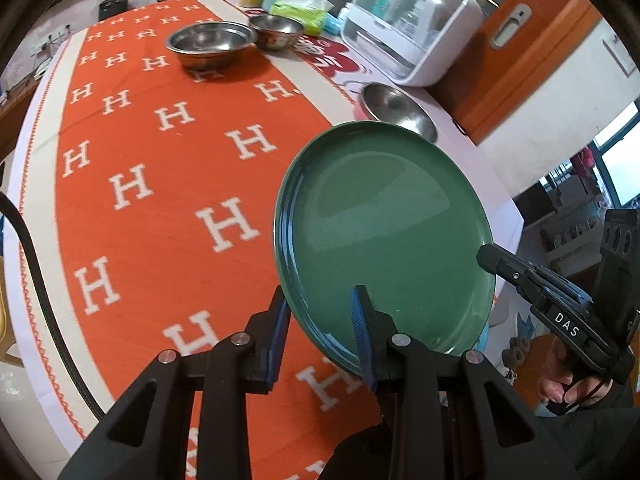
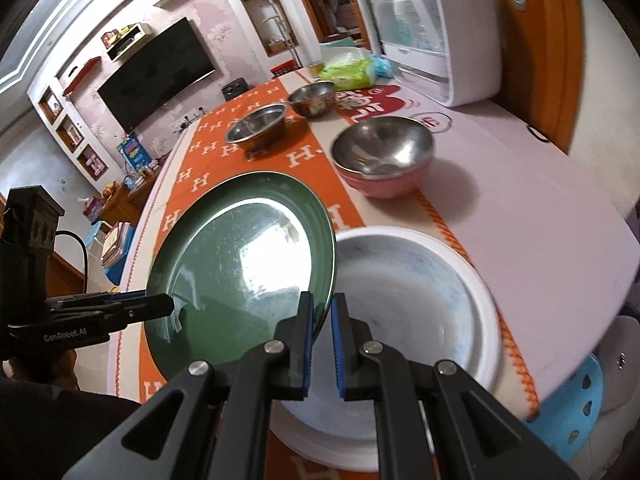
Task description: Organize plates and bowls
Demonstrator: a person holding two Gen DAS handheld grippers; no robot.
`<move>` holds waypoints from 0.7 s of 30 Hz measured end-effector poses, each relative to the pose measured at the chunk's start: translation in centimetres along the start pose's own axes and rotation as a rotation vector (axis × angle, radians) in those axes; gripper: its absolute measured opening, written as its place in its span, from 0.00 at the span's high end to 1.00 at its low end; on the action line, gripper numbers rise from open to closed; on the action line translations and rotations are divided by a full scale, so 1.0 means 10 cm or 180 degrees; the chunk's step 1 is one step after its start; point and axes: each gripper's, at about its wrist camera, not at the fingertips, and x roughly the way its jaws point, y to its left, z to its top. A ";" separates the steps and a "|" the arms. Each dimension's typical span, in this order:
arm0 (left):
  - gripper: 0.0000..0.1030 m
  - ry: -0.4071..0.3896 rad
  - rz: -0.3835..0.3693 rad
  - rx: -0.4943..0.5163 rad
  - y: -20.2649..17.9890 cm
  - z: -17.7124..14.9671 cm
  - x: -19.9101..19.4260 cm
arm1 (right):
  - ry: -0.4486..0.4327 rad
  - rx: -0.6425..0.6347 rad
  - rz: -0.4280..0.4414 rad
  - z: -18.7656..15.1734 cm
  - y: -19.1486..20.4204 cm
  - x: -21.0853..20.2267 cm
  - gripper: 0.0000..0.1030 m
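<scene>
A green plate (image 1: 384,236) is held tilted above the table between both grippers. My left gripper (image 1: 320,332) has its blue pads on either side of the plate's near rim, with a visible gap. My right gripper (image 2: 322,322) is shut on the green plate's (image 2: 244,264) right rim; its black body also shows in the left wrist view (image 1: 556,300). A white plate (image 2: 416,304) lies on the table under the green plate's right edge. Three steel bowls stand further back: one with a pink outside (image 2: 384,156), one wide (image 2: 258,126), one smaller (image 2: 312,98).
An orange cloth with white H marks (image 1: 168,184) covers the round table. A white appliance with a clear lid (image 1: 408,24), tissue packs (image 1: 300,8) and a wooden door (image 1: 532,40) are at the far side. A blue stool (image 2: 576,412) stands by the table's near edge.
</scene>
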 end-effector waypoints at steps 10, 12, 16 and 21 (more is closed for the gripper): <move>0.71 0.0141 -0.0032 0.0066 -0.37 -0.06 0.22 | 0.0133 0.0007 -0.0182 -0.15 -0.29 -0.15 0.91; 0.71 0.0171 -0.0012 0.0070 -0.43 -0.07 0.27 | 0.0181 -0.0002 -0.0210 -0.17 -0.34 -0.16 0.91; 0.71 0.0220 0.0088 0.0094 -0.55 -0.09 0.35 | 0.0278 -0.0042 -0.0245 -0.21 -0.42 -0.16 0.90; 0.71 0.0194 0.0181 0.0017 -0.63 -0.11 0.40 | 0.0369 -0.0218 -0.0276 -0.23 -0.46 -0.17 0.89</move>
